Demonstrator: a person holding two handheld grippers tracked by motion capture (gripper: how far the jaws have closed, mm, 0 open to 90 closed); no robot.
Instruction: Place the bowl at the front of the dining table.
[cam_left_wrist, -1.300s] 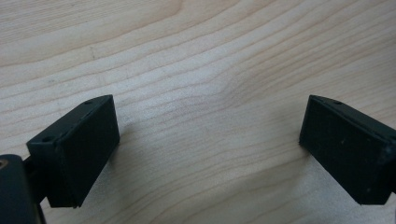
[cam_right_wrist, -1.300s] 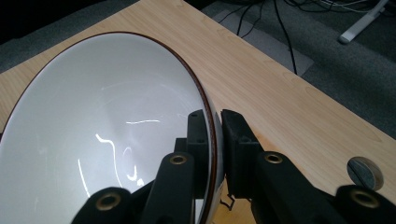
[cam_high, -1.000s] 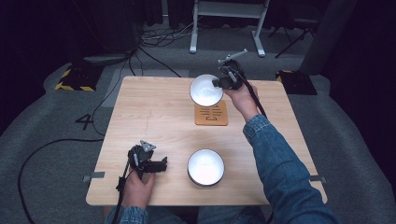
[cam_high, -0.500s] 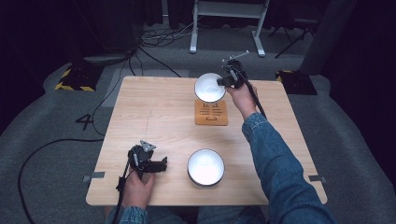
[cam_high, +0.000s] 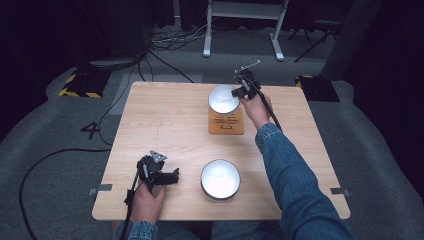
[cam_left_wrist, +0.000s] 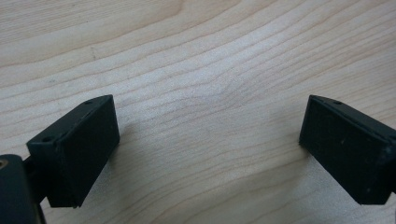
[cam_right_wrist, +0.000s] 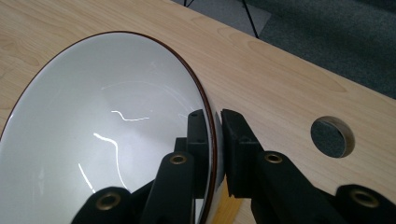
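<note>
Right gripper (cam_right_wrist: 215, 122) is pinching the rim of the white round ceramic bowl (cam_high: 223, 98), one jaw inside, one outside. The bowl hangs over the far edge of the orange square wooden coaster (cam_high: 226, 123). Left gripper (cam_high: 172, 177) sits well nearer than the coaster, jaws wide open, empty

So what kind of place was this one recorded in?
Most likely a lab or recording studio rather than a home: a bare wooden table stands on grey carpet with cables across the floor, a yellow-black hazard-striped block and a white equipment stand beyond, against dark surroundings.

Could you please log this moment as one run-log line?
right gripper: shut on far bowl rim, above orange mat | left gripper: open, resting on table
</note>
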